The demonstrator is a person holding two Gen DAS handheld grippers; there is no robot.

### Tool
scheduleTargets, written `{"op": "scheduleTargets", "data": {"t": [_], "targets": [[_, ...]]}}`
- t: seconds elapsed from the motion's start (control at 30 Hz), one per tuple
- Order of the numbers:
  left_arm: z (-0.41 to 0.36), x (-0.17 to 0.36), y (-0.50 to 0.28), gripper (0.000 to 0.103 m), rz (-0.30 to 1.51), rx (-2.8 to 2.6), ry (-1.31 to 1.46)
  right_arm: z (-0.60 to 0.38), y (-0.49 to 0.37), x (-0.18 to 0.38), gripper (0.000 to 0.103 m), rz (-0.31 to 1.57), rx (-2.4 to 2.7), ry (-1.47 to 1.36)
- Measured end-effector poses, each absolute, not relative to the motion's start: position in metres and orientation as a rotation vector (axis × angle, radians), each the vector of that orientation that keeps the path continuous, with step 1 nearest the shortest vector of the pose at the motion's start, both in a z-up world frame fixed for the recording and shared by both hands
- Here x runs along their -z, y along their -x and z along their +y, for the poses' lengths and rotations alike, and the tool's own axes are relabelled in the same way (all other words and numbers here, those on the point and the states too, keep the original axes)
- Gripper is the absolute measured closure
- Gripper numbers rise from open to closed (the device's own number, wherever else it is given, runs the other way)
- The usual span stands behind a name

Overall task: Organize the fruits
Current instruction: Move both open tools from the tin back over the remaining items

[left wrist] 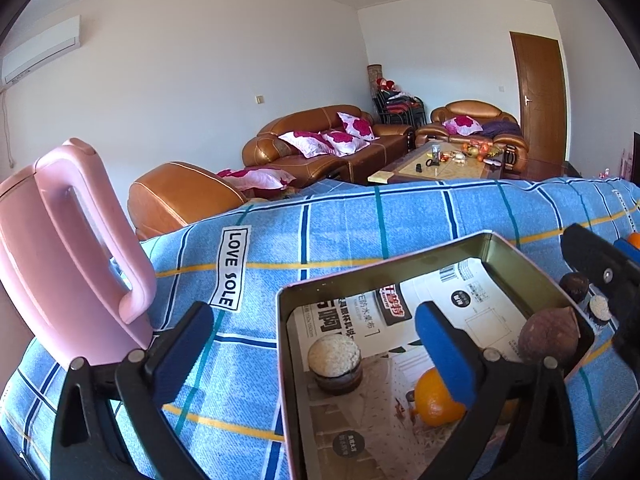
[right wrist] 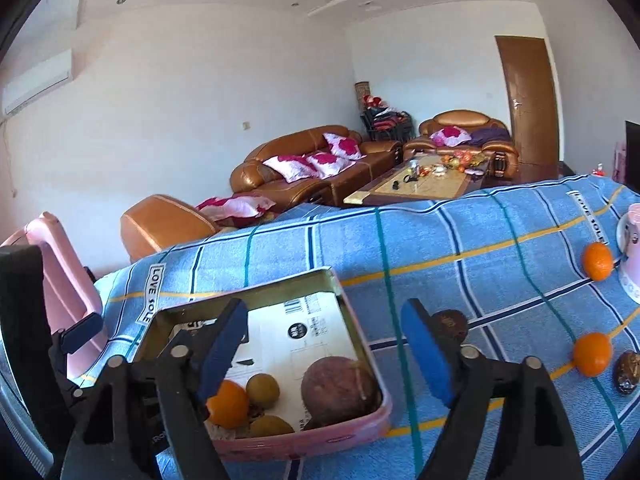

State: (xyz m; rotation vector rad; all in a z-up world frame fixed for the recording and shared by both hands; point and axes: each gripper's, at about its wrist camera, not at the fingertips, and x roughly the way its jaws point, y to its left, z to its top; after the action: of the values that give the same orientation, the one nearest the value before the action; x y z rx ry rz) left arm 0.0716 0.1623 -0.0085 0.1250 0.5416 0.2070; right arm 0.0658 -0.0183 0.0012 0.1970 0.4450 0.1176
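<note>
A pink metal tin, lined with printed paper, sits on the blue checked cloth. It holds an orange, a brown round fruit, a white-topped cake and two green-brown fruits. My left gripper is open and empty, straddling the tin's left wall. My right gripper is open and empty over the tin's right rim. Two oranges and dark brown items lie on the cloth to the right.
A pink kettle stands left of the tin. A pink-white cup stands at the right edge. The right gripper shows in the left wrist view. Brown sofas and a coffee table lie beyond the table's far edge.
</note>
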Motion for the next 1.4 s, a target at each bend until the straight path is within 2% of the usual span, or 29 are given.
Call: {"op": "scheduleTargets", "data": {"t": [0.53, 1.4], "targets": [[0.147, 0.009, -0.065, 0.000, 0.525, -0.109, -0.135, -0.021, -0.064, 0.005, 0.020, 0.477, -0.071, -0.130], [0.102, 0.005, -0.040, 0.000, 0.485, 0.025, -0.192, -0.100, -0.032, 0.003, 0.020, 0.484, 0.040, -0.146]]}}
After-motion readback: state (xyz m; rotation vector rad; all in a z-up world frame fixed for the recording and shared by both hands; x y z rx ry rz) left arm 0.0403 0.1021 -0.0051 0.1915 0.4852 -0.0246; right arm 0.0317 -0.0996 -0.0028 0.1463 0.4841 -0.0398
